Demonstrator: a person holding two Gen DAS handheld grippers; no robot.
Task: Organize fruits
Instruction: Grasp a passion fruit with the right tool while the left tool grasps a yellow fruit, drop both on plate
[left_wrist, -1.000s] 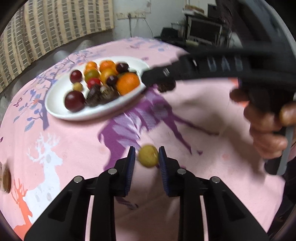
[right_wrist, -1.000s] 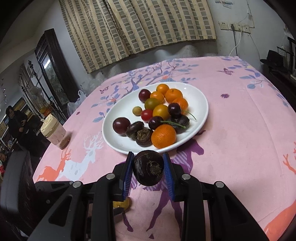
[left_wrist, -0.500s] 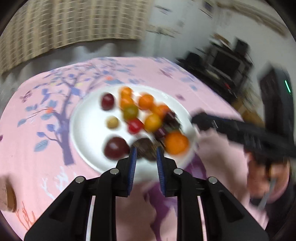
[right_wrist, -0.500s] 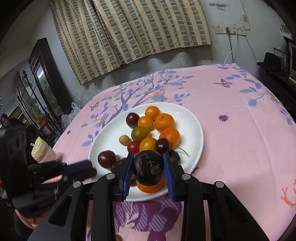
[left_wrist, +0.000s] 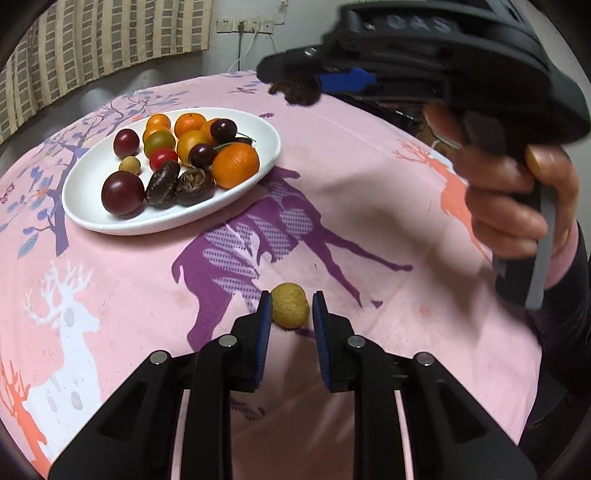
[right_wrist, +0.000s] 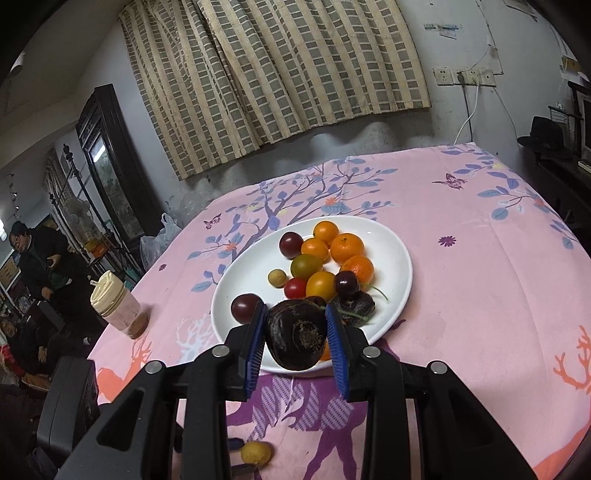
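A white plate (left_wrist: 92, 173) (right_wrist: 391, 258) holds oranges, plums, cherries, tomatoes and two dark brown fruits. My right gripper (right_wrist: 295, 332) is shut on another dark brown fruit (right_wrist: 295, 338), held above the plate's near rim. The left wrist view shows that gripper (left_wrist: 295, 86) high at the top with the dark fruit (left_wrist: 301, 94), and a hand (left_wrist: 517, 206) on its handle. My left gripper (left_wrist: 291, 314) is shut narrow low over the cloth. A small yellow fruit (left_wrist: 290, 310) (right_wrist: 255, 452) lies on the cloth right at its tips, against the left pad.
Pink patterned tablecloth (left_wrist: 369, 184) covers the round table. A jar with a cream lid (right_wrist: 114, 306) stands near the table's left edge. People (right_wrist: 37, 258) are beyond it. A curtain (right_wrist: 277, 74) and wall sockets are behind; a black hat (right_wrist: 546, 136) lies at right.
The left wrist view swung up over the plate and came back to the yellow fruit. The right gripper rose with the dark fruit, from in front of the plate to above its near rim.
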